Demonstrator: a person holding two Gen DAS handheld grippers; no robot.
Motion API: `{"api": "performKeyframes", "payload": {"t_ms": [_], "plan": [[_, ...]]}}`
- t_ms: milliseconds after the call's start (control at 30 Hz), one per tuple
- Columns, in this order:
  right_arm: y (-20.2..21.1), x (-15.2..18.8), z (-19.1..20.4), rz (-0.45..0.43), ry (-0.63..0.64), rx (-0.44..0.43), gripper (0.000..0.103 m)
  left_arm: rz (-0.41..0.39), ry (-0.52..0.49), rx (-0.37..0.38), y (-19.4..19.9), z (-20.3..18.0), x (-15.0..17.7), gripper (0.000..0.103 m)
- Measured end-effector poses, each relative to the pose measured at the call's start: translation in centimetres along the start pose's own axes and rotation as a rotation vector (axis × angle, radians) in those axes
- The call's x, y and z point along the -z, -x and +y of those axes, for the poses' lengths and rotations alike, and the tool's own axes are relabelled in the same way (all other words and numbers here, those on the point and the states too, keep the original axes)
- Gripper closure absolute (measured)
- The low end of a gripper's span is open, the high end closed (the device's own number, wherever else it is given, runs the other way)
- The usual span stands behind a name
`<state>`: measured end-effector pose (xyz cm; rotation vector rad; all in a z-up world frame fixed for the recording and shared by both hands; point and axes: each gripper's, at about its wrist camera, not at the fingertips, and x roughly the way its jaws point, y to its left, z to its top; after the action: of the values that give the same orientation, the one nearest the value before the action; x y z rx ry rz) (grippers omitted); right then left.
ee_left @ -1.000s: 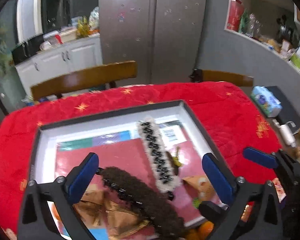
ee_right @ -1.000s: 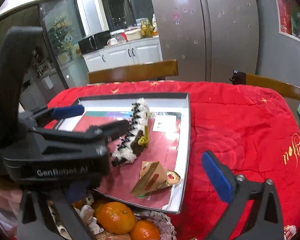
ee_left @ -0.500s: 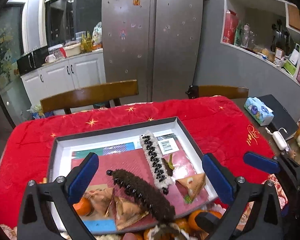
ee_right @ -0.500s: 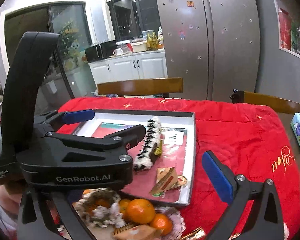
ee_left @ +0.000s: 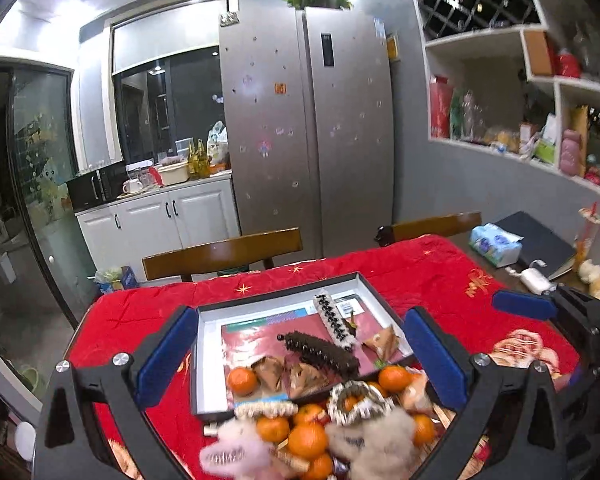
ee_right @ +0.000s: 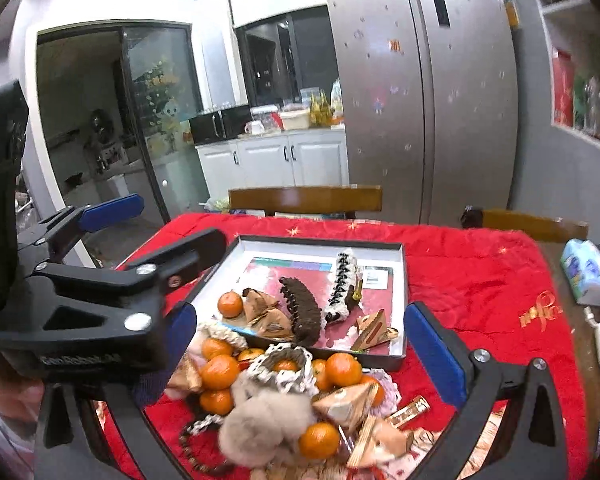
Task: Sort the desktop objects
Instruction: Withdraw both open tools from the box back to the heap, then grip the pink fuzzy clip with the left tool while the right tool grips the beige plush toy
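Both the left claw point(ee_left: 300, 354) and right claw point(ee_right: 296, 350) gape apart, empty. The tray point(ee_right: 400, 276) at twelve o'clock holds a brown hair clip point(ee_right: 302, 312)

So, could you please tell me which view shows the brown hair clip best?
The right wrist view: the brown hair clip lies whole and sharp in the box. In the left wrist view it looks smaller and darker.
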<state>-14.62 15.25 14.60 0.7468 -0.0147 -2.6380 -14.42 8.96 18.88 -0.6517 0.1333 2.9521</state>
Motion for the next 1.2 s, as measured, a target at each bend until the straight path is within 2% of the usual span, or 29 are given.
{"api": "performKeyframes", "payload": {"t_ms": [167, 300, 533, 667, 800, 867, 967, 1133, 1200], "plan": [[4.0, 1.3, 2.8, -0.061, 0.07, 0.029, 0.0, -0.031, 0.021, 0.018, 5.3, 2.1, 2.8, 0.0], [6.1, 3.3, 5.1, -0.118, 0.125, 0.064, 0.0, -0.029, 0.011, -0.013, 7.4, 3.3, 6.2, 0.0], [6.8, 5.2, 6.6, -0.152, 0.13, 0.058, 0.0, -0.005, 0.058, -0.043, 6.7, 5.7, 10.8, 0.0], [7.0, 5.1, 5.9, -0.206, 0.14, 0.108, 0.0, -0.024, 0.106, -0.054, 6.0, 7.0, 13.3, 0.0], [6.5, 5.9, 4.3, -0.28, 0.111, 0.139, 0.0, 0.013, 0.099, -0.062, 4.3, 7.9, 14.8, 0.0], [5.4, 6.5, 3.1, -0.259, 0.069, 0.137, 0.0, 0.044, 0.093, -0.05, 3.1, 8.0, 15.4, 0.0], [3.3, 7.7, 1.5, -0.164, 0.0, 0.083, 0.0, 0.071, 0.079, -0.025, 2.0, 7.7, 16.2, 0.0], [0.3, 9.6, -0.5, -0.054, -0.105, 0.007, 0.0, 0.092, 0.003, -0.041, 0.4, 6.3, 17.4, 0.0], [-0.5, 10.0, -0.6, -0.029, -0.121, -0.012, 0.005, 0.089, -0.023, -0.064, -0.2, 6.0, 17.5, 0.0]]}}
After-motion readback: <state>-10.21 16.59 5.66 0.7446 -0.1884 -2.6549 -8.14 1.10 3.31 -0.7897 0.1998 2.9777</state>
